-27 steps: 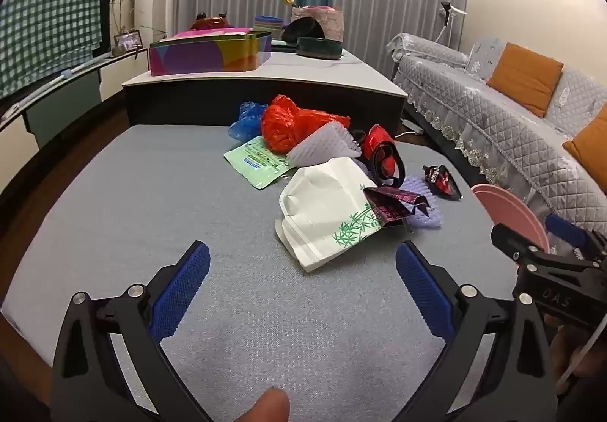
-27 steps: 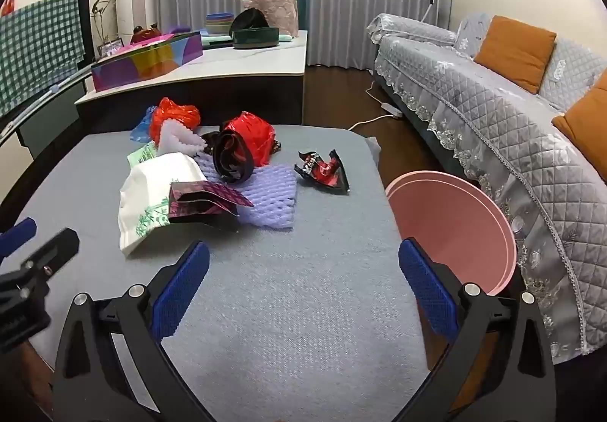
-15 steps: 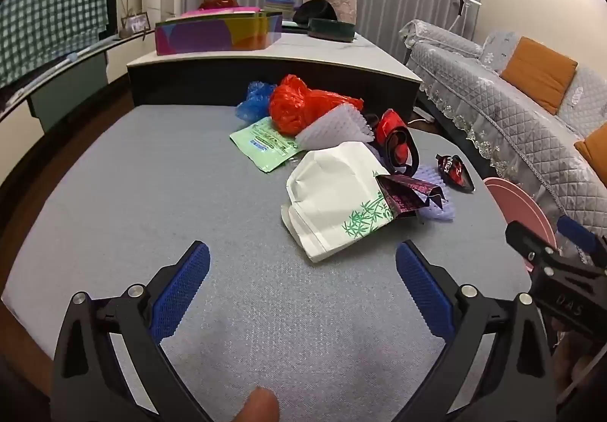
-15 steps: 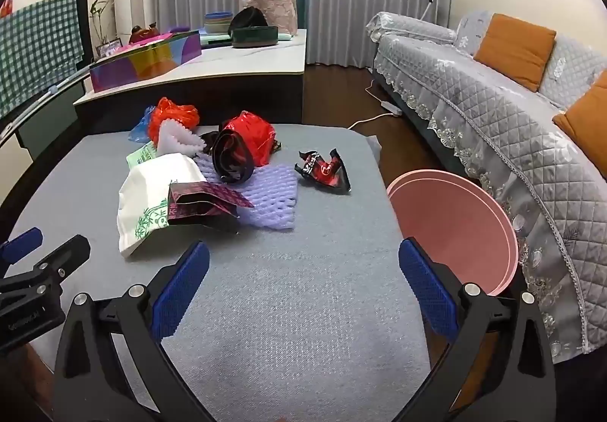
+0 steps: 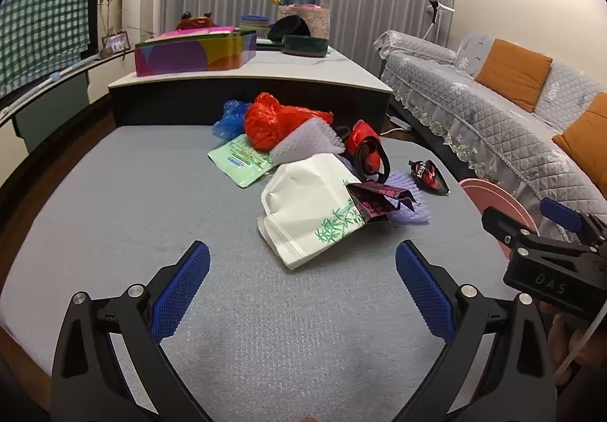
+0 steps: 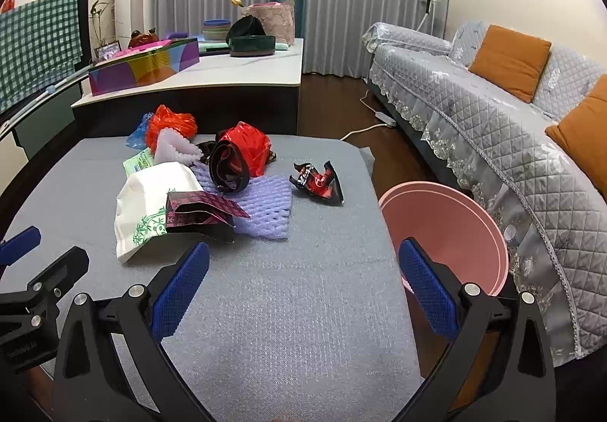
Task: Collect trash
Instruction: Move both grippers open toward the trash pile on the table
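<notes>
Trash lies in a heap on the grey padded table: a white paper bag with green bamboo print, a dark maroon wrapper, purple foam netting, a red-and-black snack wrapper, a red plastic bag, a blue bag and a green packet. A pink bin stands beside the table's right edge. My left gripper hovers open just short of the white bag. My right gripper is open over bare table, bin to its right.
A low white-topped table behind carries a colourful box, bowls and a basket. A grey quilted sofa with orange cushions runs along the right. A power strip and cable lie on the dark floor.
The left wrist view has shifted slightly, the trash heap sitting a little more to the right and nearer. The right gripper has barely moved. Both stay open.
</notes>
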A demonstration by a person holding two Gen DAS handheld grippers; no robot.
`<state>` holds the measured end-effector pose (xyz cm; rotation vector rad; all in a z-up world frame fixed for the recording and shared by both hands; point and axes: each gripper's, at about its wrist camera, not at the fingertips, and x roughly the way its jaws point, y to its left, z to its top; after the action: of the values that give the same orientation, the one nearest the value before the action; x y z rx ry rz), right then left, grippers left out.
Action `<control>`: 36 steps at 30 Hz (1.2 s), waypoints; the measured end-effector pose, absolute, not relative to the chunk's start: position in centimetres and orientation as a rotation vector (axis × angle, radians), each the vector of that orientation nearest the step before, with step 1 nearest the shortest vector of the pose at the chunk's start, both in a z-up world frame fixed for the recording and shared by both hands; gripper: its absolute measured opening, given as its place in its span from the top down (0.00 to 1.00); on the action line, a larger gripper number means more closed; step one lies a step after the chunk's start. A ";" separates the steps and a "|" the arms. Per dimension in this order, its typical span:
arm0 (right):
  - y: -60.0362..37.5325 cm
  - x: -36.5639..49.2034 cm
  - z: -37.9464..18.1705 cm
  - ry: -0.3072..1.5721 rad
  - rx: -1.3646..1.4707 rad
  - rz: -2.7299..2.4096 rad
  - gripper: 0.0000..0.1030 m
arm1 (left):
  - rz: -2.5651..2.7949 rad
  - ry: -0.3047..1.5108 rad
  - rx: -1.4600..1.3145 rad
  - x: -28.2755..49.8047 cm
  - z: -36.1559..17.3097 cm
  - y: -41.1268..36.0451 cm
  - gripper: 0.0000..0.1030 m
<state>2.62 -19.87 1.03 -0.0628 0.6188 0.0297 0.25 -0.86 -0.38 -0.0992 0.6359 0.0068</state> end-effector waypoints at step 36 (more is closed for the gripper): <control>-19.7 2.1 1.6 0.570 -0.063 0.036 0.12 | 0.046 0.594 -0.123 -0.2 -0.4 -0.1 0.08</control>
<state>2.07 -19.71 1.57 -0.0629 0.5700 0.0358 -0.24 -0.07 -0.40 -0.1233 0.5935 0.0460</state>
